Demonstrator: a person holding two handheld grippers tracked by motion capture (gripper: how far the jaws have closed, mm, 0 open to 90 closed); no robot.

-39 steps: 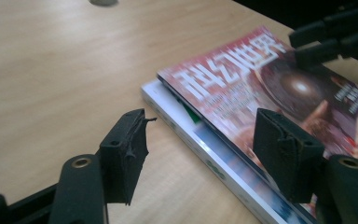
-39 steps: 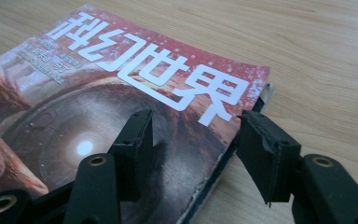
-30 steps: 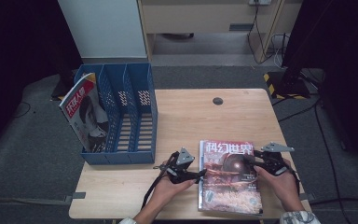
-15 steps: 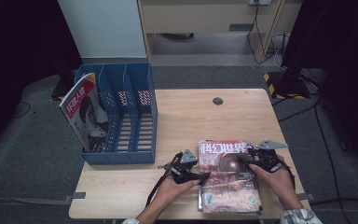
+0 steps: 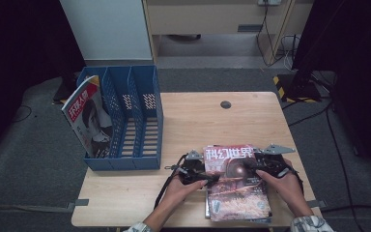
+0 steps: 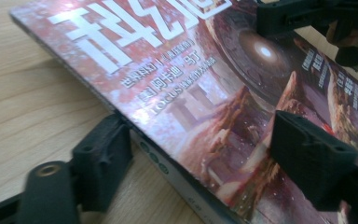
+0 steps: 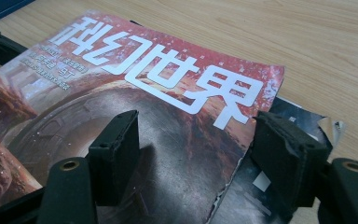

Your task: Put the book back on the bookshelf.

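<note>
The glossy red science-fiction magazine (image 5: 236, 181) with big white title characters lies cover-up on the light wooden table (image 5: 193, 121), at about 5 o'clock of the tabletop in the high view, its long axis running from 6 to 12 o'clock with the title end pointing to 12, on top of another magazine (image 7: 279, 135) whose dark edge peeks out. The left gripper (image 5: 207, 178) sits at the cover's 9 o'clock edge, jaws wide apart straddling that raised edge, one below and one above, not clamped. The right gripper (image 5: 253, 170) is at the 3 o'clock edge, jaws spread wide, one over the cover and one outside it, gripping nothing.
</note>
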